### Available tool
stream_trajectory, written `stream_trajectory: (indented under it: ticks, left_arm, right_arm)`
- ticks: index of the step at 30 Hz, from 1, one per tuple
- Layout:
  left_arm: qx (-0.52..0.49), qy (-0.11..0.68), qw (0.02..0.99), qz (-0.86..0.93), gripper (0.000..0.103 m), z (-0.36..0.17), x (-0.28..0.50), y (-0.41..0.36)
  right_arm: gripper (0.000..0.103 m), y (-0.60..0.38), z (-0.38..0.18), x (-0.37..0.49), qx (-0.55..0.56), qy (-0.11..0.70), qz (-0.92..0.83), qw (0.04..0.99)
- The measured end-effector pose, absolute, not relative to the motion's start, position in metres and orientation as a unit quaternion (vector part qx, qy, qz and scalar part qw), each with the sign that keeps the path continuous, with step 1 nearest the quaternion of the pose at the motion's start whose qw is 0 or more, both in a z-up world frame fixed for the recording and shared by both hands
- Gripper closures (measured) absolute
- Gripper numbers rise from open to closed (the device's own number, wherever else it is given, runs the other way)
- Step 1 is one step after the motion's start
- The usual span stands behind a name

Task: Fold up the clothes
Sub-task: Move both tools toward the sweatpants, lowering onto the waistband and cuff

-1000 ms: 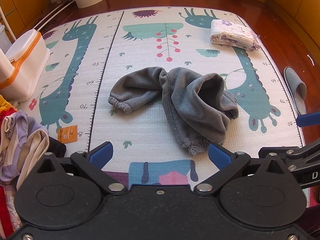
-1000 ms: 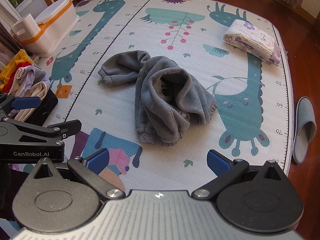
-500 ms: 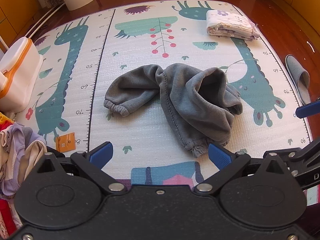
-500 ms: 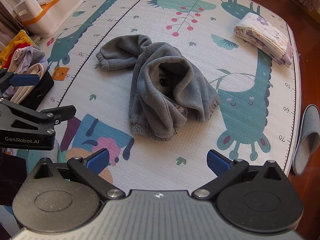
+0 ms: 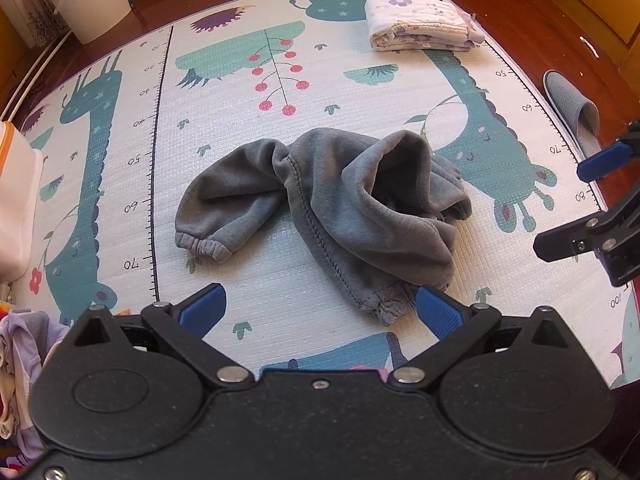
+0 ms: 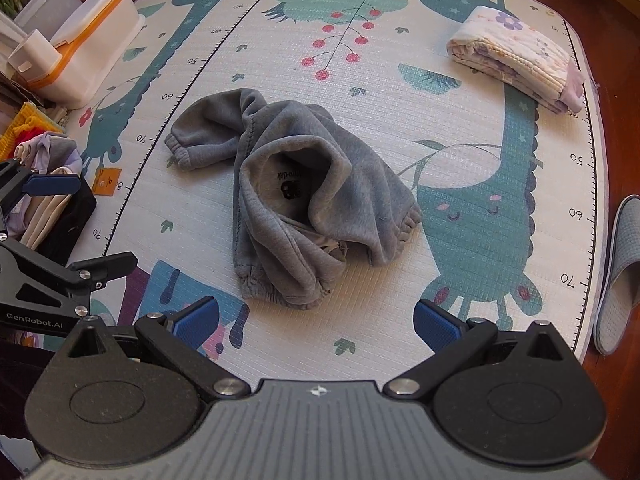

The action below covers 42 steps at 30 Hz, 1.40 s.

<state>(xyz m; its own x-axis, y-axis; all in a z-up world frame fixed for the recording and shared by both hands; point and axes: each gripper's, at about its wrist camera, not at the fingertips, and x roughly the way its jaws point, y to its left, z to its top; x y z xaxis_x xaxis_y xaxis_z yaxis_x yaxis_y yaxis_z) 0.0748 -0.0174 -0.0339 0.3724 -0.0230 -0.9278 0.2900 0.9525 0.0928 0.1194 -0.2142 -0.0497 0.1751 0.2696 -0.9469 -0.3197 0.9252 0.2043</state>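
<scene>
Crumpled grey sweatpants (image 5: 344, 208) (image 6: 296, 200) lie in a heap in the middle of a giraffe-print play mat (image 5: 224, 128) (image 6: 460, 280). One cuffed leg (image 5: 200, 244) points left, the other cuff (image 5: 384, 308) lies nearest me, and the waistband gapes open upward. My left gripper (image 5: 320, 312) hovers open just short of the near cuff, holding nothing. My right gripper (image 6: 316, 320) is also open and empty, a little in front of the heap. Each gripper shows at the edge of the other's view: the right gripper (image 5: 600, 208) and the left gripper (image 6: 60, 232).
A folded floral garment (image 5: 420, 24) (image 6: 516, 56) sits at the mat's far right. A grey slipper (image 5: 572, 104) (image 6: 618, 276) lies on the wood floor to the right. A white and orange box (image 6: 88, 44) and a pile of unfolded clothes (image 6: 44, 172) are at the left. A white bucket (image 5: 92, 4) stands far left.
Both grippers have moved forward toward the sweatpants, which now appear larger and closer. The sweatpants have not moved, and both grippers have stayed open.
</scene>
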Motion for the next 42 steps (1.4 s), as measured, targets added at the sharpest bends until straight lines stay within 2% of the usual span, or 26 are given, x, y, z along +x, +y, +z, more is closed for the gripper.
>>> stream_trajectory:
  ticks: [3,8,10,12,16,19,23,29,32,37,42]
  left_arm:
    - [0.14,0.554,0.812,-0.117,0.0,-0.035,0.086,-0.021]
    - [0.176,0.547,0.8,-0.174,0.001,-0.035,0.101,-0.021]
    - [0.195,0.553,0.786,-0.195,0.001,-0.035,0.106,-0.019]
    - [0.211,0.548,0.781,-0.212,0.001,-0.035,0.11,-0.014]
    - [0.225,0.543,0.779,-0.217,0.001,-0.042,0.132,0.002]
    - [0.226,0.54,0.781,-0.216,0.003,-0.052,0.149,0.012]
    - [0.226,0.539,0.78,-0.224,0.015,-0.069,0.168,0.027]
    - [0.187,0.541,0.786,-0.232,0.024,-0.096,0.188,0.047]
    - [0.185,0.533,0.79,-0.238,0.025,-0.108,0.192,0.049]
    - [0.179,0.518,0.792,-0.269,0.025,-0.109,0.197,0.033]
    - [0.181,0.492,0.789,-0.32,0.025,-0.095,0.204,0.006]
  right_arm:
    - [0.001,-0.216,-0.061,0.131,-0.022,0.616,0.198,0.762]
    - [0.009,-0.217,-0.083,0.145,-0.037,0.624,0.206,0.753]
    - [0.018,-0.219,-0.095,0.151,-0.048,0.628,0.208,0.749]
    - [0.022,-0.223,-0.107,0.156,-0.055,0.631,0.21,0.745]
    - [0.037,-0.232,-0.129,0.164,-0.08,0.631,0.206,0.744]
    - [0.037,-0.233,-0.144,0.165,-0.135,0.613,0.204,0.751]
    - [0.037,-0.229,-0.163,0.162,-0.2,0.584,0.227,0.754]
    - [0.038,-0.224,-0.186,0.147,-0.259,0.539,0.269,0.755]
    - [0.039,-0.221,-0.198,0.139,-0.308,0.512,0.283,0.751]
    - [0.048,-0.218,-0.215,0.135,-0.355,0.484,0.299,0.741]
    - [0.048,-0.207,-0.227,0.127,-0.422,0.428,0.325,0.73]
